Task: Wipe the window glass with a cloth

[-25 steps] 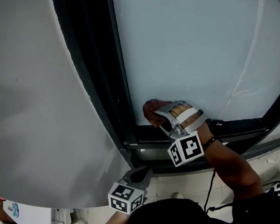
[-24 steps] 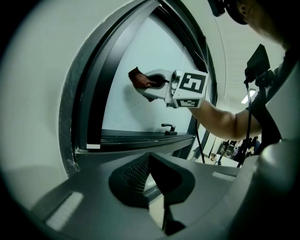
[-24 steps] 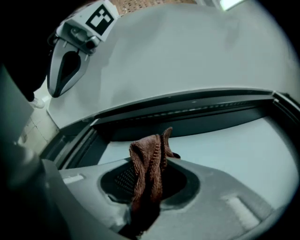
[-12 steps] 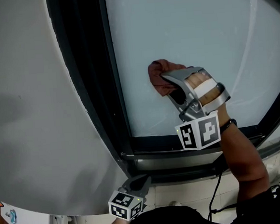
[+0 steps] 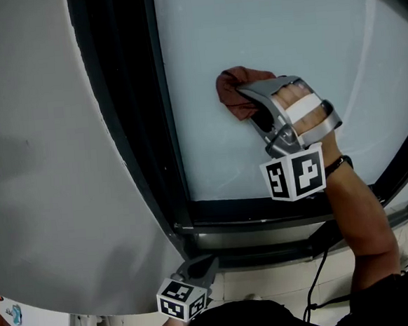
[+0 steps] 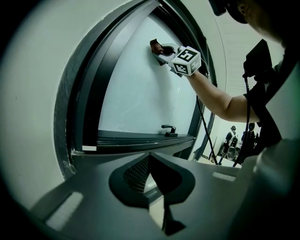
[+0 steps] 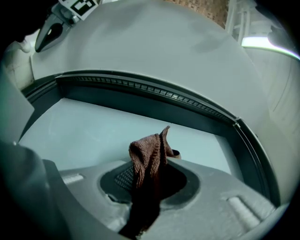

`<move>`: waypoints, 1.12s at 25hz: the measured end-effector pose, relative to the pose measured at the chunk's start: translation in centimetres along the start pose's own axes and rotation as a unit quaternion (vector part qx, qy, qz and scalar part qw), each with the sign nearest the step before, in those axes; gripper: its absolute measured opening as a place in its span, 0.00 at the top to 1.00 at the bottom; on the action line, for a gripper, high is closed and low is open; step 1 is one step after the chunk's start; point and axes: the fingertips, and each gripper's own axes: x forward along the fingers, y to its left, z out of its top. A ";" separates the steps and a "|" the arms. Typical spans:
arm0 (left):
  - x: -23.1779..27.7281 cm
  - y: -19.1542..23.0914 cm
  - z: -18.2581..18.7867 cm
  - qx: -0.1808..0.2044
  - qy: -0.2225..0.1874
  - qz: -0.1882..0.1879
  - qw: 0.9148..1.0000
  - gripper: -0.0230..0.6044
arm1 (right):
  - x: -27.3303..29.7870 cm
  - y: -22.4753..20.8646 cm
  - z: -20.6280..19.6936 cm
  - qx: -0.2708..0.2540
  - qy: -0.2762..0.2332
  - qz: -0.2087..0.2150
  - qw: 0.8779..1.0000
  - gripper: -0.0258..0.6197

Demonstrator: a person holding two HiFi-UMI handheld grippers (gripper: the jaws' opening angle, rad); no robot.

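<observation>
A reddish-brown cloth [image 5: 236,93] is pressed against the pale window glass [image 5: 278,26], at about mid-height near the pane's left side. My right gripper [image 5: 253,104] is shut on it, and a hand holds the gripper from below. In the right gripper view the cloth [image 7: 148,157] sticks up out of the closed jaws towards the glass [image 7: 79,133]. My left gripper [image 5: 198,268] hangs low under the sill, shut and holding nothing. In its own view, my left gripper [image 6: 152,161] points at the glass [image 6: 140,89], with the cloth [image 6: 155,45] far up.
A dark window frame [image 5: 134,129] runs down the left and along the bottom of the pane. A grey wall [image 5: 43,171] lies left of it. A black handle [image 6: 168,130] sits on the lower frame. A cable [image 5: 313,284] hangs below the right arm. People stand in the distance [image 6: 232,137].
My right gripper has carried the cloth up the glass from the bottom frame to mid-pane, with only a small shift in the last half second. The left gripper has stayed put.
</observation>
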 end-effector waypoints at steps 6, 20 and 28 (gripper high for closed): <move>0.4 -0.2 -0.2 -0.001 0.004 -0.005 1.000 0.94 | 0.0 0.9 0.1 0.013 0.006 -0.009 1.000 0.84; 0.4 -0.7 -0.6 0.001 0.010 -0.012 1.000 0.94 | -0.8 4.4 0.7 0.032 0.005 0.000 0.999 0.84; 0.6 -1.5 -1.3 -0.002 0.019 -0.016 1.000 0.94 | -1.4 7.1 1.3 0.037 0.003 0.016 0.999 0.84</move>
